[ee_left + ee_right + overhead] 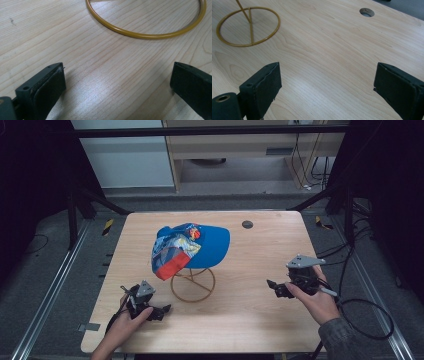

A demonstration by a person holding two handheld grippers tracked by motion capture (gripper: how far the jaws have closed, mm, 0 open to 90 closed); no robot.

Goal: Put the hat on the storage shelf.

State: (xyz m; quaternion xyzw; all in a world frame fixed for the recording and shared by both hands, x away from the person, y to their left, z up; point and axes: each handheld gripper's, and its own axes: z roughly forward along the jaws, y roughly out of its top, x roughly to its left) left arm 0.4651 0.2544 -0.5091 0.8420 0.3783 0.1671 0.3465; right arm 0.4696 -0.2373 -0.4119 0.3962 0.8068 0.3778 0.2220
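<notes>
A blue cap point(192, 247) with a colourful printed front panel and red brim rests on a gold wire stand point(193, 284) in the middle of the wooden table point(250, 315). The stand's ring base point(147, 35) lies just beyond my left gripper point(117, 87), which is open over bare wood. In the high view the left gripper point(162, 311) sits near the table's front left, held by a hand. My right gripper point(327, 92) is open too, empty, with the ring base point(248, 26) farther off. Seen from above, the right gripper point(272, 287) is at the right.
A round cable hole point(247, 224) point(366, 12) is set in the table's far side. Cables trail off the right edge onto the floor. Dark frame posts stand at both sides, and a cabinet stands behind.
</notes>
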